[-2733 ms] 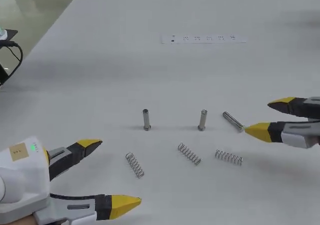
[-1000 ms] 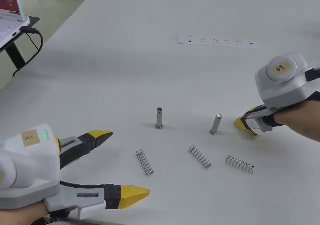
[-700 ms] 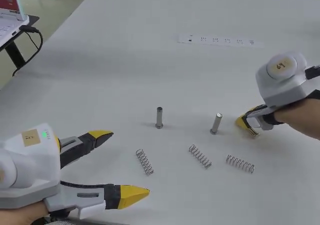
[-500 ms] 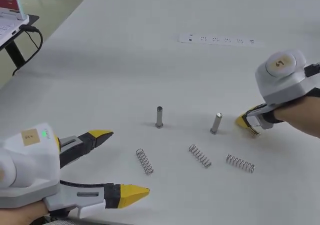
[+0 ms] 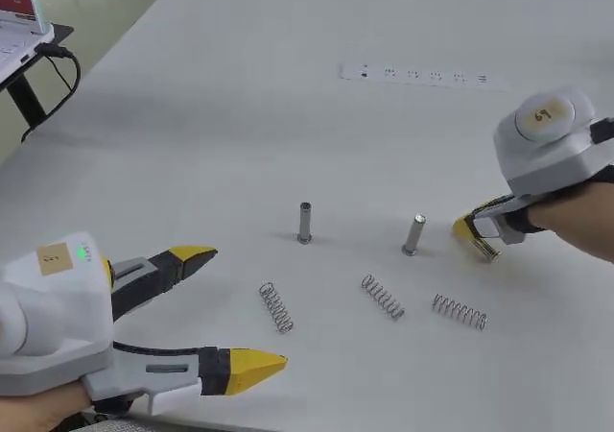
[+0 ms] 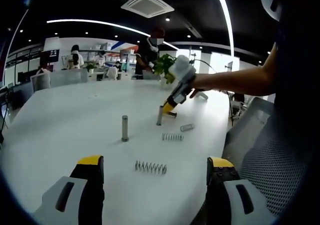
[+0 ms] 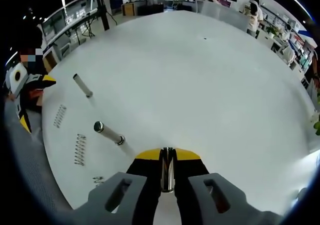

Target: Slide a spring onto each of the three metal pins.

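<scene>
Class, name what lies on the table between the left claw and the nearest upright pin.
One spring, lying flat just ahead of the open left claw, with the upright pin standing beyond it. The left gripper view shows this clearly.

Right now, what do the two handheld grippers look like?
Both match: white boxy housing, grey finger bases, black jaws with yellow tips. The left gripper carries a square tan label and a green light; the right gripper has a round tan label with handwritten marks.
</scene>
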### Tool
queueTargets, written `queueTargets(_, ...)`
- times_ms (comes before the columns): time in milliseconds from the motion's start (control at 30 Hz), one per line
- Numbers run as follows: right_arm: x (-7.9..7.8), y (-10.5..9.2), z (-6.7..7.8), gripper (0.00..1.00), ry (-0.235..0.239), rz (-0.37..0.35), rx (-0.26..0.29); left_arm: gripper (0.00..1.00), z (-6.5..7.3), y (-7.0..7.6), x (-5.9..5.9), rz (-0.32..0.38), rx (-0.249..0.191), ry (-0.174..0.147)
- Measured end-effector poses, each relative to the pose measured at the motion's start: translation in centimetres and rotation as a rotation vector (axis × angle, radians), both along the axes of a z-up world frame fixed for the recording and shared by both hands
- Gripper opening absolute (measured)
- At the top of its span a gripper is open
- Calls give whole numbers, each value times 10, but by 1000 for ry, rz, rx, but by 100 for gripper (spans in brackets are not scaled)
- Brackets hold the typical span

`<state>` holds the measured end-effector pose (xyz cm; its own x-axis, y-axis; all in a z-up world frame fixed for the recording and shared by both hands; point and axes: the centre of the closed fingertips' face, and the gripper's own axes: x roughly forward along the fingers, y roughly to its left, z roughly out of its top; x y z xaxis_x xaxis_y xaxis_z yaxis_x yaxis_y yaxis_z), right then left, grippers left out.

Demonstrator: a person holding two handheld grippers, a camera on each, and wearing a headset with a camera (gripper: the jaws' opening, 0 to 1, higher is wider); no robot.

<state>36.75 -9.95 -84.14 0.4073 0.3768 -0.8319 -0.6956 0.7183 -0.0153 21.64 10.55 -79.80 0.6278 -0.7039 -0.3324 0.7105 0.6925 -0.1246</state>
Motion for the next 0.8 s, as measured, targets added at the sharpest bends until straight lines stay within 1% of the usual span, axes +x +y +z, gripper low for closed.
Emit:
queueTargets(300, -2, -2, 18, 5, -36, -8, 24, 81, 1, -1, -1, -7, 2, -2)
queueTargets(667, -9, -5, 27, 5, -66, -29, 56, 81, 2, -2, -1, -16, 6, -9)
queueTargets(800, -11, -6, 29, 5, -73, -36, 64, 80, 2, -2, -1, -19, 7, -10)
